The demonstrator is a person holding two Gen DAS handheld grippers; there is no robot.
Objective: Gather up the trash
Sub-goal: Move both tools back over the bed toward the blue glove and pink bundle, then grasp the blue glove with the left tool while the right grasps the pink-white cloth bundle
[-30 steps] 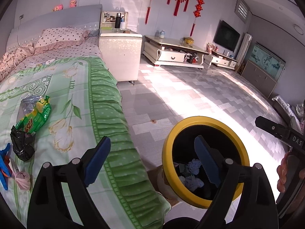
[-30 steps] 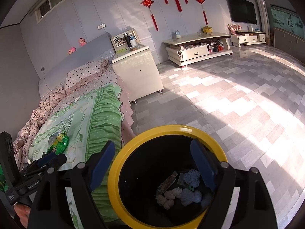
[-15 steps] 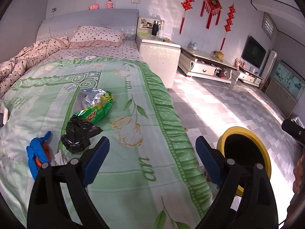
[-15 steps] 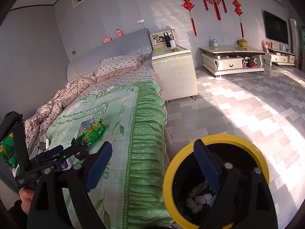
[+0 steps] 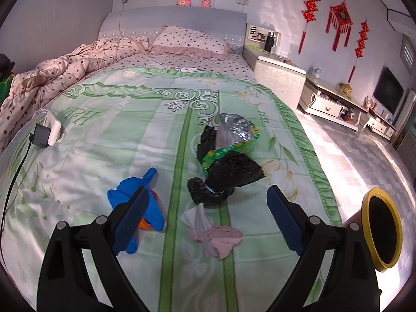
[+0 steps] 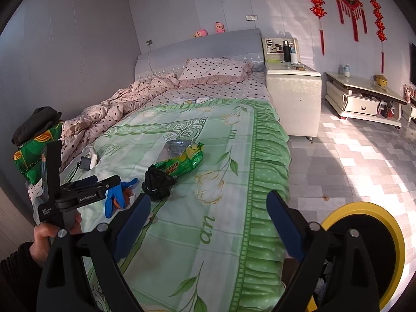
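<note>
A soft, matt green cloth bedspread (image 5: pixel 104 135) covers the bed. On it lie a crinkled snack wrapper (image 5: pixel 234 135) with a shiny foil inside, a glossy, crumpled black plastic bag (image 5: pixel 234 171) and a wad of white tissue paper (image 5: pixel 197 215). The floor tiles (image 6: pixel 364 161) look smooth and glossy, and the bin's yellow rim (image 5: pixel 369 208) looks like smooth plastic.

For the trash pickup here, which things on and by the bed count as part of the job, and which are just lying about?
Job:
snack bag
black plastic bag
crumpled tissue
blue glove
yellow-rimmed bin

Lying about:
charger
pillow
crumpled duvet
bedside cabinet
flask
</note>
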